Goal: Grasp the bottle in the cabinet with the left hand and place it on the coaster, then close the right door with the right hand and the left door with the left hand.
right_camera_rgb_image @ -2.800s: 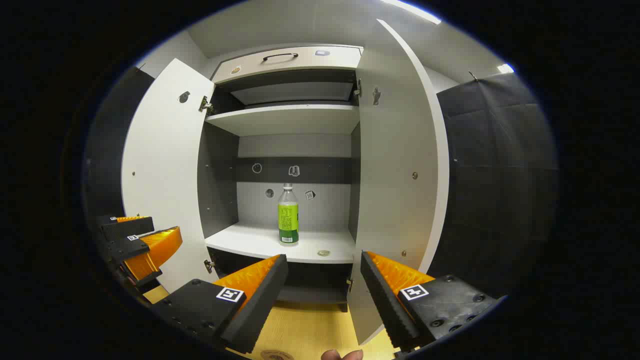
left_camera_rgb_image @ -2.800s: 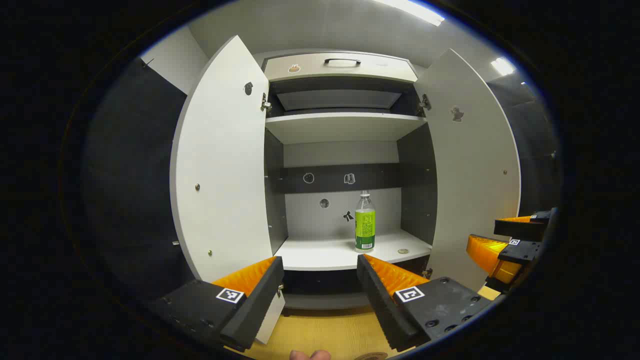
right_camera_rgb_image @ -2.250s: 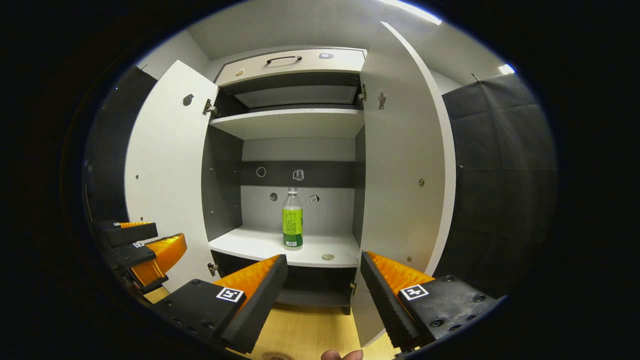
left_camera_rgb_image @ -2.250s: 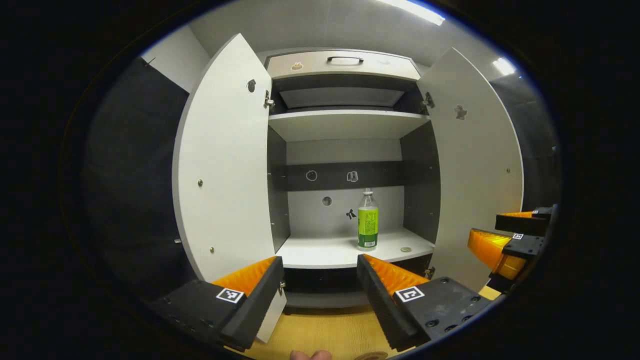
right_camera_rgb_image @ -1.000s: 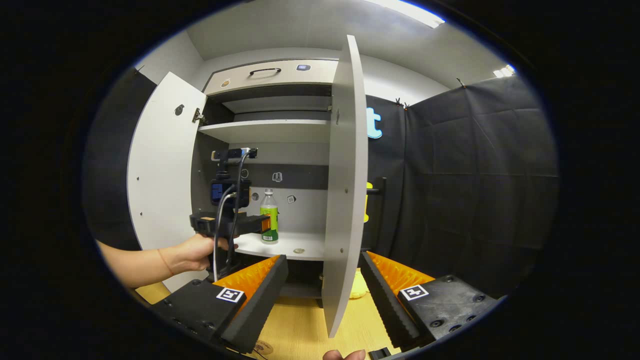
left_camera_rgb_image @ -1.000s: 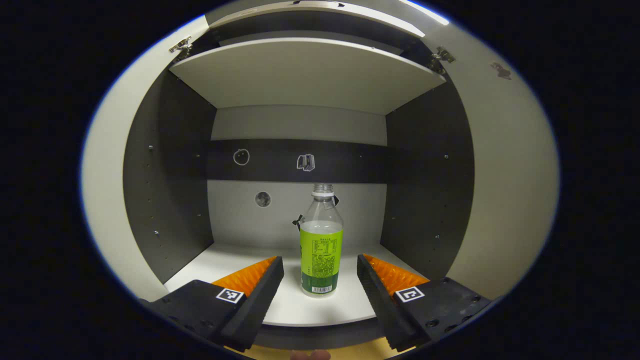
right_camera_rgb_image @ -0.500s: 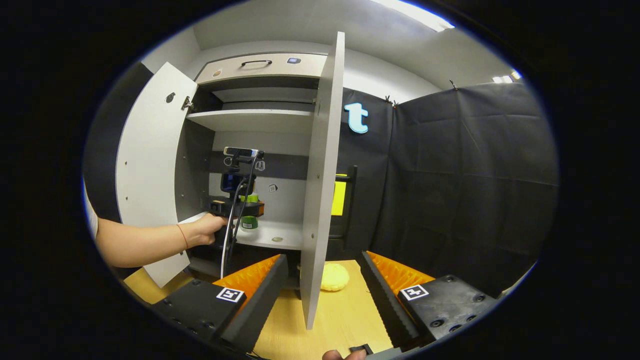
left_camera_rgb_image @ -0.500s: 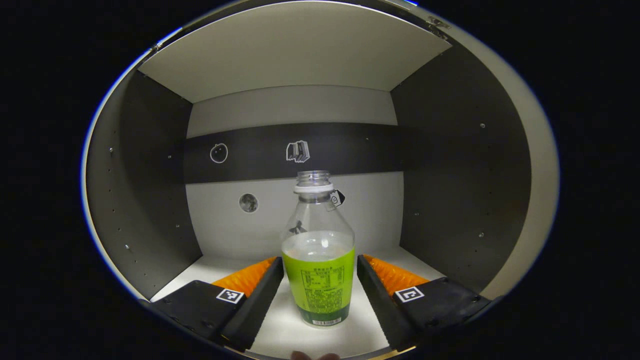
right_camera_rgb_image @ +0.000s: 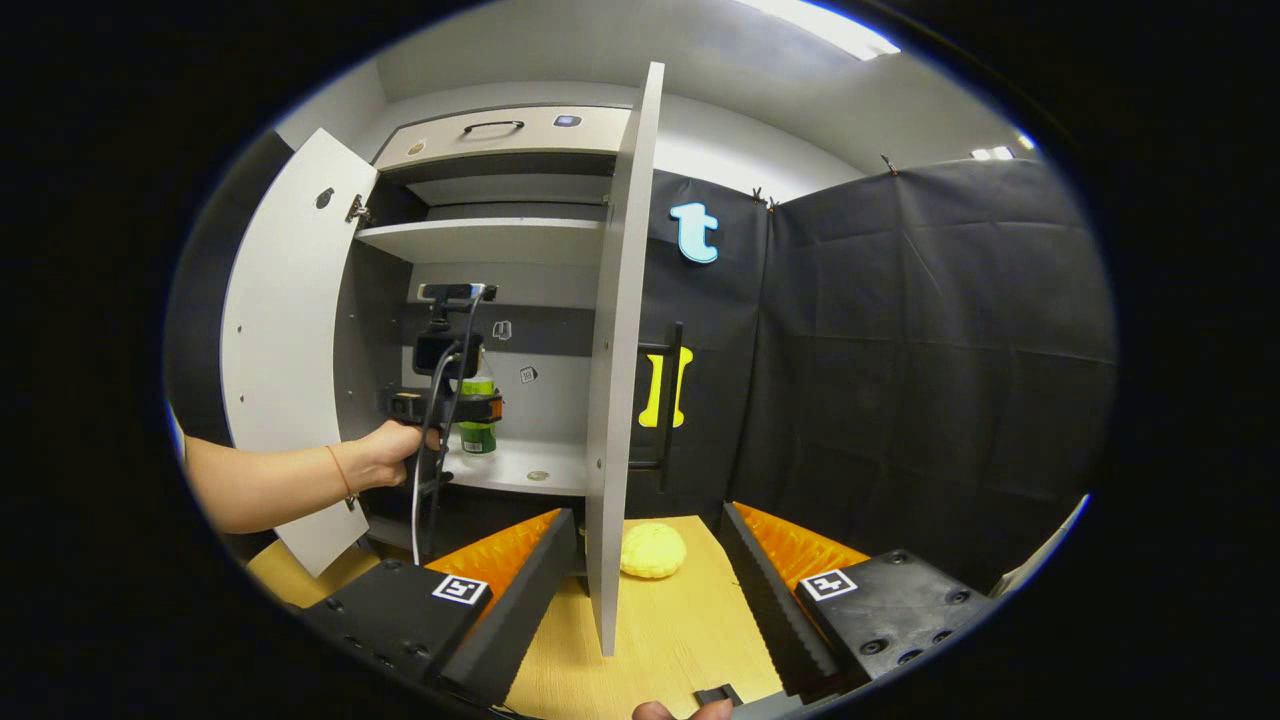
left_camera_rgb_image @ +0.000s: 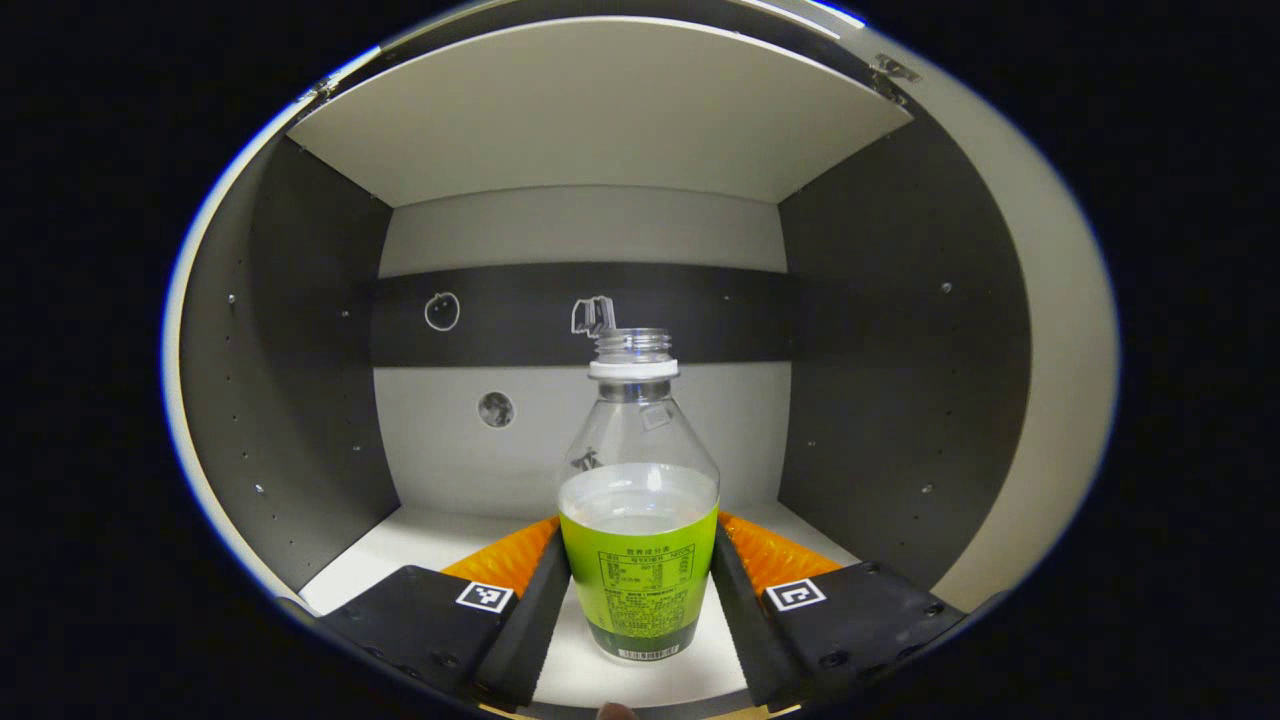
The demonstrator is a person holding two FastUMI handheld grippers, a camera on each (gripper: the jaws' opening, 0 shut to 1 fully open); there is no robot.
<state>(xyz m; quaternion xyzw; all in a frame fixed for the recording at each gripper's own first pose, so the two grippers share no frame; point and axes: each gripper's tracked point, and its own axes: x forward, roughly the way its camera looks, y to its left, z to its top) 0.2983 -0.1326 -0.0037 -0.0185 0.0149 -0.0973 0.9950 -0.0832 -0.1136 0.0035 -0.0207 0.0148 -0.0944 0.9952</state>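
A clear, uncapped bottle [left_camera_rgb_image: 638, 560] with a green label stands on the cabinet's lower shelf [left_camera_rgb_image: 420, 540]. My left gripper [left_camera_rgb_image: 640, 615] is shut on it, and both fingers [left_camera_rgb_image: 525, 625] press the label's sides. In the right gripper view a hand holds the left gripper [right_camera_rgb_image: 478, 408] inside the cabinet at the bottle [right_camera_rgb_image: 478, 388]. My right gripper [right_camera_rgb_image: 650, 600] is open with nothing between its fingers, low over the wooden table [right_camera_rgb_image: 690, 620]. The right door [right_camera_rgb_image: 612, 350] stands open, edge-on just beyond it. The left door [right_camera_rgb_image: 285, 330] is swung wide open.
A yellow rounded object [right_camera_rgb_image: 652, 550] lies on the table past the right door. A small round disc [right_camera_rgb_image: 537, 476] sits on the lower shelf near the bottle. An upper shelf [left_camera_rgb_image: 600, 110] hangs above the bottle. Black cloth walls the booth at the right.
The left gripper's fingers closed inward onto the bottle's label. The right gripper shifted slightly, so the right door's edge now sits a little farther left in its view.
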